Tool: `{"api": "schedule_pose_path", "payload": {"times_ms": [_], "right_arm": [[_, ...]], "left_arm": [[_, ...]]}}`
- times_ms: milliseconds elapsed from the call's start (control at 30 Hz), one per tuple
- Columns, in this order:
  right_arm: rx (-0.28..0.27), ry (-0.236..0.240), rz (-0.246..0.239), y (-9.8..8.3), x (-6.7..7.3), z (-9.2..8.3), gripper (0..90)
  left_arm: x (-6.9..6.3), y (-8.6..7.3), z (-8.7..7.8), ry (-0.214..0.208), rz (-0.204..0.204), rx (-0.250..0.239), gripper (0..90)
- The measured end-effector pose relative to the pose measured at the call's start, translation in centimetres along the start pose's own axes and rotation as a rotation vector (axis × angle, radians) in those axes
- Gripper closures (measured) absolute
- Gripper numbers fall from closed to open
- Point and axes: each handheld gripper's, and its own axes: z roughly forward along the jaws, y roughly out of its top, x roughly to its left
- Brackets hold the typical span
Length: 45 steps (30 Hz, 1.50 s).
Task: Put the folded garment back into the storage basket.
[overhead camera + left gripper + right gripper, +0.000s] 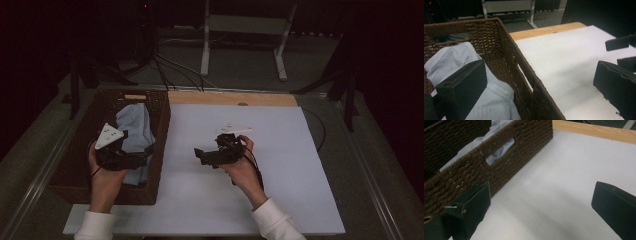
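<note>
The shirt (136, 131), soft, light and likely to drape, lies in the basket (161, 145) under the left tongs (148, 152), best pinched at a raised fold; both left and right tongs (198, 155) gape wide, empty.

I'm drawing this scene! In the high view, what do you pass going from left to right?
Basket → left tool over the cloth in the basket → right tool above the white board.
</note>
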Motion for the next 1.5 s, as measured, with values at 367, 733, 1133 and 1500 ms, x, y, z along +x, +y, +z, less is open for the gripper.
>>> {"api": "schedule_pose_path", "payload": {"times_ms": [367,733,1133,1500], "right_arm": [[-0.009,-0.023,-0.001,-0.9,-1.4,-1.5,2.6],[-0.035,-0.031,0.001,-1.4,-2.3,-3.1,2.6],[-0.067,-0.051,0.011,-2.5,-4.0,-5.2,2.6],[-0.105,-0.056,0.026,-3.7,-5.4,-7.2,2.6]], "left_arm": [[-1.0,-0.9,-0.6,-0.01,0.009,-0.03,0.1],[-1.2,-1.6,-0.9,-0.019,-0.004,-0.017,0.1],[-1.4,-2.1,-1.1,-0.03,-0.007,-0.016,0.1],[-1.4,-2.6,-1.0,-0.043,-0.017,-0.02,0.1]]}}
